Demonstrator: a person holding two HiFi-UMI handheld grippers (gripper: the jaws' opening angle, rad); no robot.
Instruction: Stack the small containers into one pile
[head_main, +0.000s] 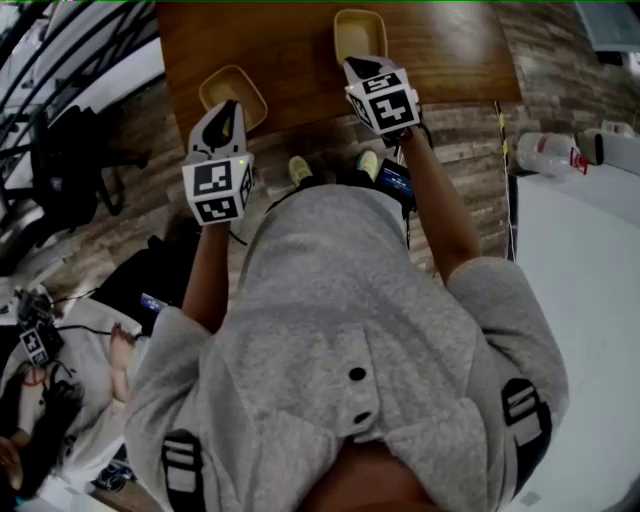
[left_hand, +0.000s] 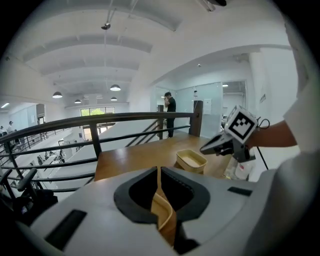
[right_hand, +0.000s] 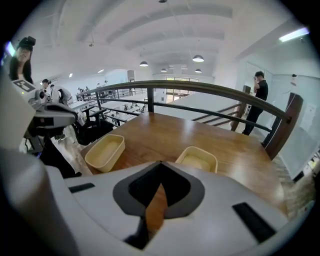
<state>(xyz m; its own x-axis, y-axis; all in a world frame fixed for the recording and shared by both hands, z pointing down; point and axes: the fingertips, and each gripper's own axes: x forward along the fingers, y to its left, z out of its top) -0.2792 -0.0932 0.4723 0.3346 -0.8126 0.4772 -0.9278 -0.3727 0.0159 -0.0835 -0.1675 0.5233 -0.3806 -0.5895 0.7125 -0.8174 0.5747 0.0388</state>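
Note:
Two small pale-yellow containers sit on the wooden table (head_main: 300, 50). One container (head_main: 232, 92) lies near the table's front left edge, the other (head_main: 360, 35) further back on the right. My left gripper (head_main: 230, 108) hovers over the near side of the left container, jaws shut; the left gripper view shows that container's rim (left_hand: 163, 214) below through the slit behind the left gripper's tips (left_hand: 159, 171). My right gripper (head_main: 360, 68) is shut just short of the right container (right_hand: 197, 160), nothing held. The right gripper view also shows the left container (right_hand: 105, 152).
The table's front edge runs just under both grippers, with wood-pattern floor below. A dark railing (right_hand: 210, 90) borders the far side of the table. A white surface with a bottle (head_main: 545, 152) stands to the right. A person (left_hand: 171, 114) stands far off.

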